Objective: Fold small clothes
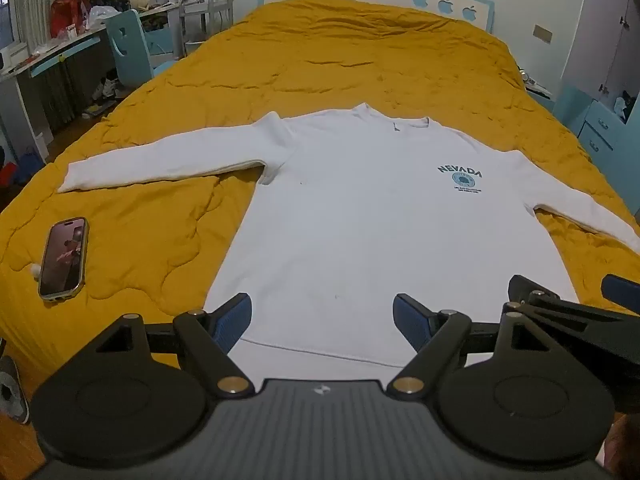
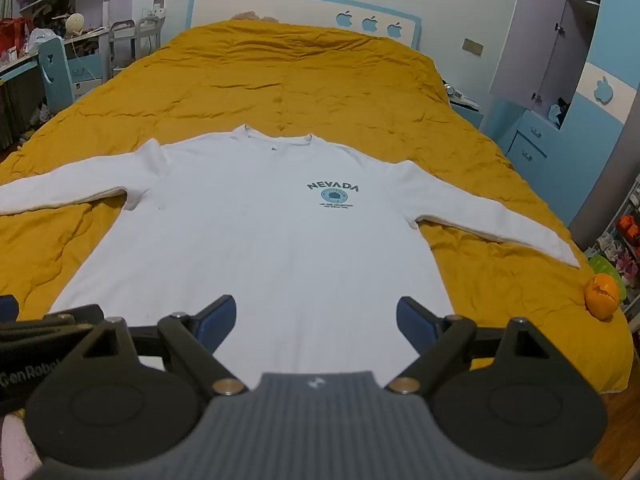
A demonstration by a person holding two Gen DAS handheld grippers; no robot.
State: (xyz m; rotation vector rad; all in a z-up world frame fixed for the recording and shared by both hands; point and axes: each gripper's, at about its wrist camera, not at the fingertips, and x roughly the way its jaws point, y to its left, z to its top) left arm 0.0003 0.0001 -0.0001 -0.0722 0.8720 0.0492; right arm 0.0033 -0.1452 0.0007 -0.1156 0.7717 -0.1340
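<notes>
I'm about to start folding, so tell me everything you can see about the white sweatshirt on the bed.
The white sweatshirt is long-sleeved, of soft thick-looking knit, with a round ribbed collar and a stitched hem band. A small dark teal chest print reads NEVADA above a round emblem. It lies flat, front up and unfolded on the yellow quilt, collar toward the headboard, hem nearest the cameras, both sleeves spread out sideways. A few faint specks mark the front. Only the quilt touches it.
</notes>
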